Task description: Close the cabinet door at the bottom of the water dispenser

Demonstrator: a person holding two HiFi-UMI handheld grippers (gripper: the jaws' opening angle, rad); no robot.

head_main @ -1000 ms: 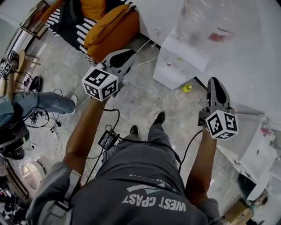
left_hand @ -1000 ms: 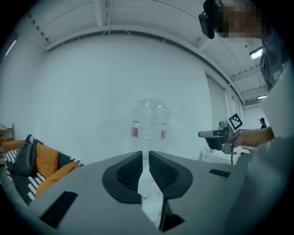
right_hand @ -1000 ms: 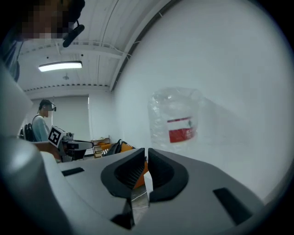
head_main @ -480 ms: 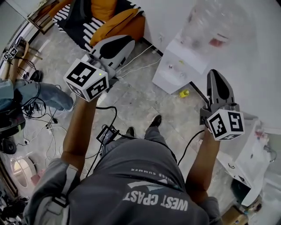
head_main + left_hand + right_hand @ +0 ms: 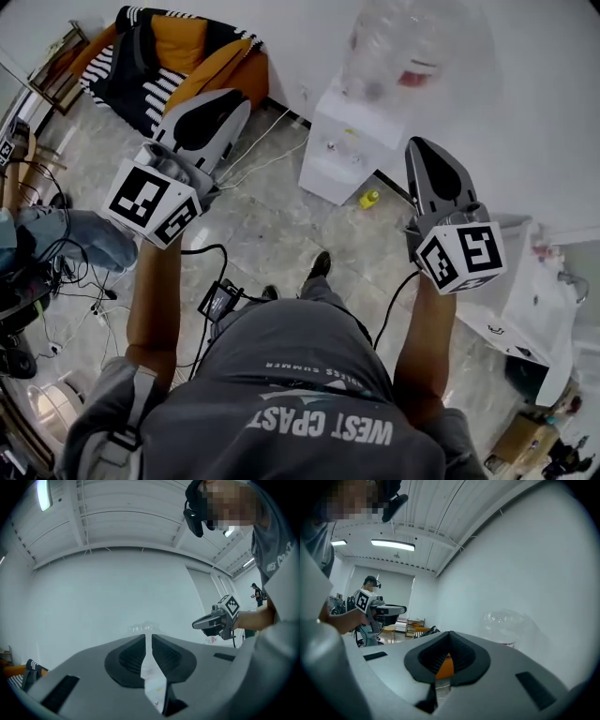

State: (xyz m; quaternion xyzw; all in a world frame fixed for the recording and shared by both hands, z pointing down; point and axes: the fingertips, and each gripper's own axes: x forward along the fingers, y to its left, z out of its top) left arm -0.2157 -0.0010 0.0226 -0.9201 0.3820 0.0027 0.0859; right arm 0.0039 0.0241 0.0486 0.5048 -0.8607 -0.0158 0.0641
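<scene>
The left gripper (image 5: 225, 103) is held up level in front of the person. Its jaws stand a thin slit apart with nothing between them, as its own view shows (image 5: 145, 637). The right gripper (image 5: 419, 147) is held level beside it, well apart, and its jaws are together at the tips and hold nothing (image 5: 449, 634). The water dispenser (image 5: 349, 141) stands on the floor (image 5: 281, 216) ahead of and below both grippers, in the gap between them and nearer the right one, with its back to the white wall (image 5: 525, 112). Its clear bottle (image 5: 394, 42) rises above it; in the right gripper view the bottle (image 5: 508, 620) shows to the right of the jaws. From this steep angle I cannot tell whether the door at the foot of the dispenser is open or closed. A small yellow thing (image 5: 369, 199) lies on the floor just beside the dispenser's base, on the right gripper's side. Beyond the left gripper stands a sofa (image 5: 141, 66) with an orange cushion (image 5: 211, 66).
</scene>
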